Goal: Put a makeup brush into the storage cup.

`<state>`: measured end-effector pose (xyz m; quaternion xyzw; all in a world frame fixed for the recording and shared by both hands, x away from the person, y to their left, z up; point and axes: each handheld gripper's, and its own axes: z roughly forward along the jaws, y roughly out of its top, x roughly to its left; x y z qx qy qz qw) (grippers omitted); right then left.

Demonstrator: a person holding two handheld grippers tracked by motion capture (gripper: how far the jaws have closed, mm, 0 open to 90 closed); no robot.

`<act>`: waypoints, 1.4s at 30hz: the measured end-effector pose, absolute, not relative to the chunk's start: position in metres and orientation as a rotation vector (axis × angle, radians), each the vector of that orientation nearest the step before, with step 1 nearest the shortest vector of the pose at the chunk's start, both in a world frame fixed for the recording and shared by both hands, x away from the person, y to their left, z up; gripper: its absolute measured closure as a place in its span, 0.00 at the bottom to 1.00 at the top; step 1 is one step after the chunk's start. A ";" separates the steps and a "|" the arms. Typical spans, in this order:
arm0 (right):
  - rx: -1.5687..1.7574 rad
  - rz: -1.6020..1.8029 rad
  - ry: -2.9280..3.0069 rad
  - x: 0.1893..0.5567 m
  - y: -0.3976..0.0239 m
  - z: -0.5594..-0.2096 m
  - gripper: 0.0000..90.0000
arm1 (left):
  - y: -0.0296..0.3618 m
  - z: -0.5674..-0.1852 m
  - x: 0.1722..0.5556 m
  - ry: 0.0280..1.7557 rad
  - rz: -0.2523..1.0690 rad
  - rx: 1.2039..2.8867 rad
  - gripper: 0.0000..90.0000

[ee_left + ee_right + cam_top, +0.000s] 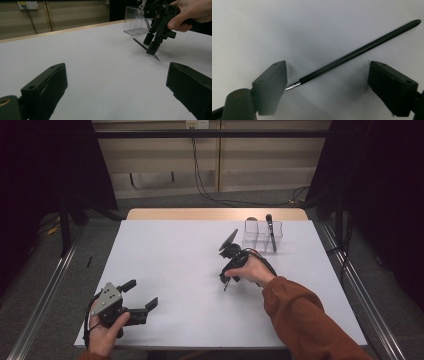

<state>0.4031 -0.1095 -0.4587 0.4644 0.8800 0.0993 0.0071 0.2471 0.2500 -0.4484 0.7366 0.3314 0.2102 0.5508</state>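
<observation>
White table [165, 265] first, clear organizer [260, 236] past the right gripper [227, 281] with one pen standing in it. Right gripper points down, jaws spread wide, straddling the black pen [359, 51] lying flat underneath. The pen's long axis runs diagonally across the gap, not gripped yet. Left gripper [145, 296] sits well apart, jaws also spread.

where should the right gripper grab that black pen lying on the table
Grip the black pen on its dark barrel, near the middle, rather than the thin silver tip. It lies flat on the white table, so coming straight down from above with one jaw on each side probably works best. The right gripper already hangs over it, jaws open and straddling the pen without touching it.
</observation>
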 end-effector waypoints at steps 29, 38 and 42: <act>1.394 0.222 2.768 0.403 -0.113 -0.451 0.73 | 0.249 -0.448 0.247 0.772 0.495 1.752 0.04; 1.383 0.200 2.793 0.403 -0.113 -0.450 0.83 | 0.249 -0.449 0.247 0.770 0.494 1.756 0.04; 1.355 0.179 2.811 0.404 -0.111 -0.450 0.84 | 0.249 -0.449 0.247 0.769 0.496 1.759 0.04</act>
